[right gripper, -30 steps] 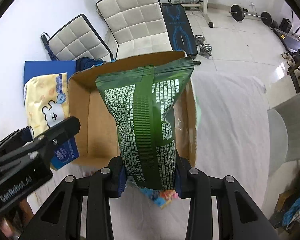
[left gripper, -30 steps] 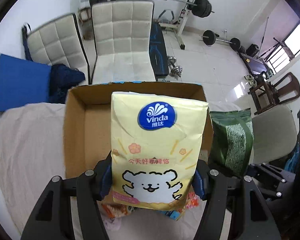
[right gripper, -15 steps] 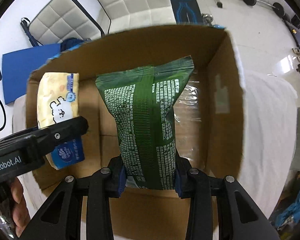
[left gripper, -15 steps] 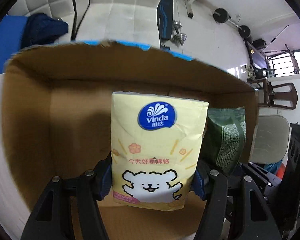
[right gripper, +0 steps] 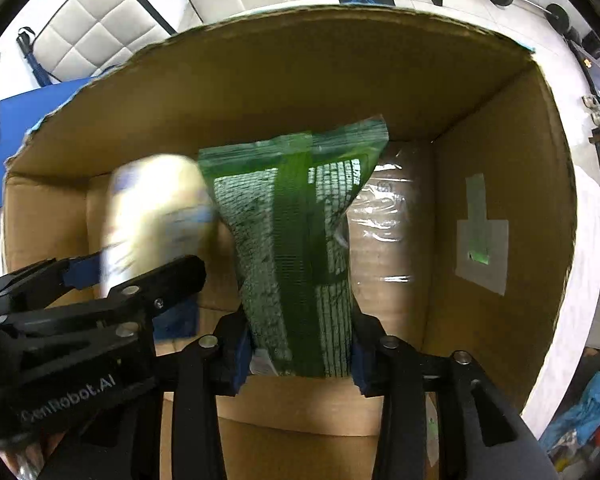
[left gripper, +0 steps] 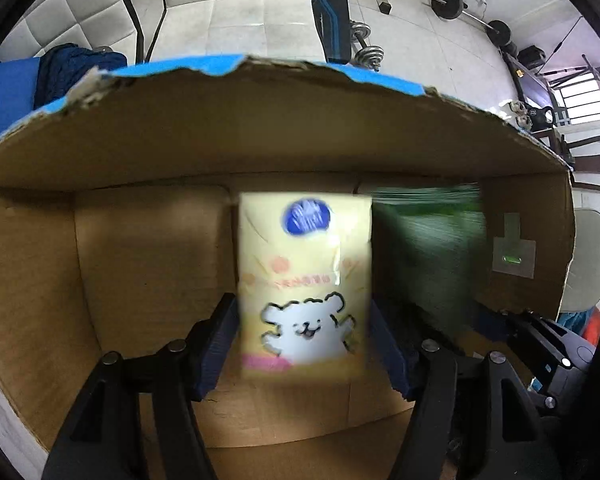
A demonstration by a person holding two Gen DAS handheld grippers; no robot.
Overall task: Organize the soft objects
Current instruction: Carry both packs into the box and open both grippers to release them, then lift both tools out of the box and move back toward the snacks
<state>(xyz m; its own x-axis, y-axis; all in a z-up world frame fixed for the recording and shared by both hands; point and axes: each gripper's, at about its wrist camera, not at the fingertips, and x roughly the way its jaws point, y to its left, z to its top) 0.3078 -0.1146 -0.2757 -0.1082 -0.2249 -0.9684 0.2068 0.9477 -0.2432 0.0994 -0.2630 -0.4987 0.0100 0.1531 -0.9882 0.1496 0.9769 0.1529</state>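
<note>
Both grippers are inside an open cardboard box point(left gripper: 148, 264) point(right gripper: 500, 160). My left gripper point(left gripper: 304, 344) has its jaws spread wider than the yellow tissue pack point(left gripper: 304, 292), which looks blurred and loose between the fingers point(left gripper: 216, 344). The pack also shows in the right wrist view point(right gripper: 156, 208), blurred, above the left gripper point(right gripper: 140, 284). My right gripper point(right gripper: 300, 352) is shut on a green snack bag point(right gripper: 296, 248), held upright in the box. The green bag is blurred in the left wrist view point(left gripper: 428, 248), right of the tissue pack.
A clear plastic-wrapped item point(right gripper: 384, 240) lies on the box floor at the right. Taped patches sit on the right box wall point(right gripper: 480, 248). White padded chairs point(left gripper: 236, 8) and gym weights point(left gripper: 452, 0) stand beyond the box. A blue mat point(left gripper: 4, 92) lies left.
Both grippers have moved deeper into the box. The left jaws have opened and the tissue pack is dropping free. The right gripper still holds the green bag.
</note>
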